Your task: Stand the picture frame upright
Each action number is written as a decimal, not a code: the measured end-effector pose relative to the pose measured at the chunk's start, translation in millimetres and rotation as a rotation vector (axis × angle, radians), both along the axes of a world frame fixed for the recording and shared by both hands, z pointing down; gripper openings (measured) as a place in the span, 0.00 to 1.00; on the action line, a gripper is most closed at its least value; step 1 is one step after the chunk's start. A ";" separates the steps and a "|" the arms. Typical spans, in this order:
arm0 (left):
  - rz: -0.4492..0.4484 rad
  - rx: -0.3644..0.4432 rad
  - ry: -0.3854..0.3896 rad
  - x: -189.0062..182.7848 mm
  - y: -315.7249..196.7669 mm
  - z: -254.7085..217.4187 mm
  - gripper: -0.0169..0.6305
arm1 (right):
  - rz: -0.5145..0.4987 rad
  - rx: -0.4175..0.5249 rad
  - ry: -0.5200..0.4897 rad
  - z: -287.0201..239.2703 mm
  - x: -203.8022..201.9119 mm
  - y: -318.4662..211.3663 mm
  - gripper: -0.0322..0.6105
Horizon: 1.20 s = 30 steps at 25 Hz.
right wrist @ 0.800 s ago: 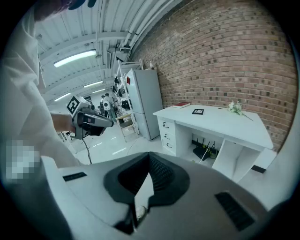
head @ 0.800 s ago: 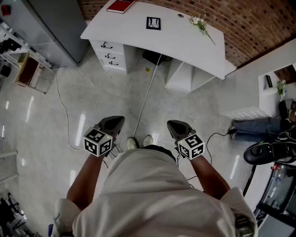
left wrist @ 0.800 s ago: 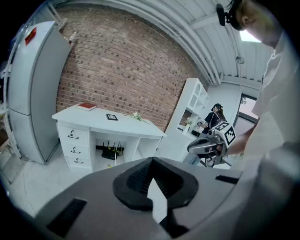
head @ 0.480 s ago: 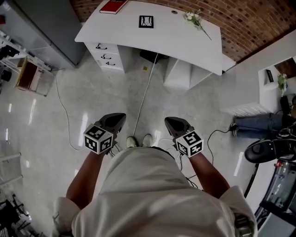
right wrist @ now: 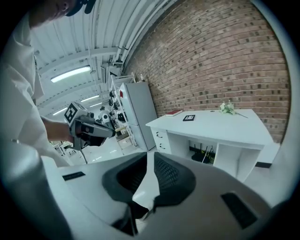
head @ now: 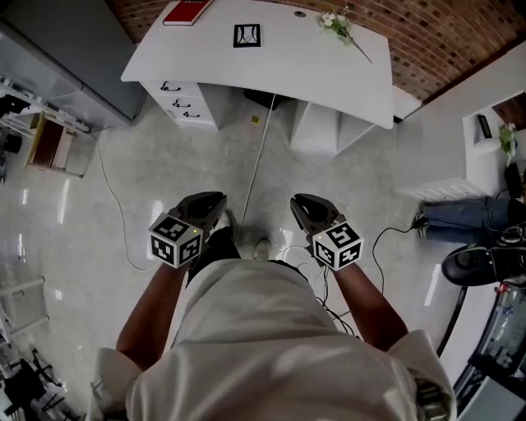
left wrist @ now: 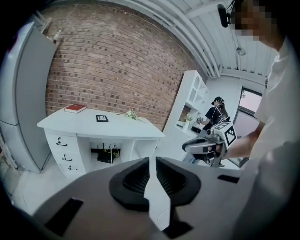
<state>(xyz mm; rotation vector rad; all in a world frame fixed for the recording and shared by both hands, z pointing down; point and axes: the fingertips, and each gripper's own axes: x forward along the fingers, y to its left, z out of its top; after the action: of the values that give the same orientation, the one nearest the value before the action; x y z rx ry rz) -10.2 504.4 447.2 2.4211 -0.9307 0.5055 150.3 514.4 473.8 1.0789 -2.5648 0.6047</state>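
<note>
I hold my left tongs and right tongs low in front of me, side by side. Each is drawn narrow, with only a slim gap between the pads and nothing in it. Just below and between them are my shoes on the floor. A white cable runs across the floor from between the tongs toward the worktop, and it could catch my foot as I step in.

The picture frame is well ahead of both tongs, closer to the left one's line, and appears to lie flat on the worktop. Tongs this narrow may skid off its edge, and a push could slide it back toward the brick wall. The flowers lie ahead of the right tongs beyond the frame, and a wide swing there would sweep them. The red book sits farthest, off to the left.
</note>
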 end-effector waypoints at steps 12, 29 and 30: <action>0.054 -0.006 0.034 -34.3 -137.7 4.8 0.17 | 0.104 -0.005 0.058 -5.3 -18.4 -134.2 0.18; 0.153 -0.047 0.095 -99.4 -322.2 9.1 0.17 | 0.212 -0.027 0.095 -11.3 -87.0 -311.5 0.18; 0.149 -0.051 0.100 -98.6 -330.0 10.5 0.17 | 0.212 -0.029 0.093 -10.0 -86.0 -319.4 0.18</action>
<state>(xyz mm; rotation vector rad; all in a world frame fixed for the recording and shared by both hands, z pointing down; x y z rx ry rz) -108.8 174.4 457.7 2.4566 -0.6916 0.4496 64.3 195.0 463.8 1.3472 -2.3734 0.6242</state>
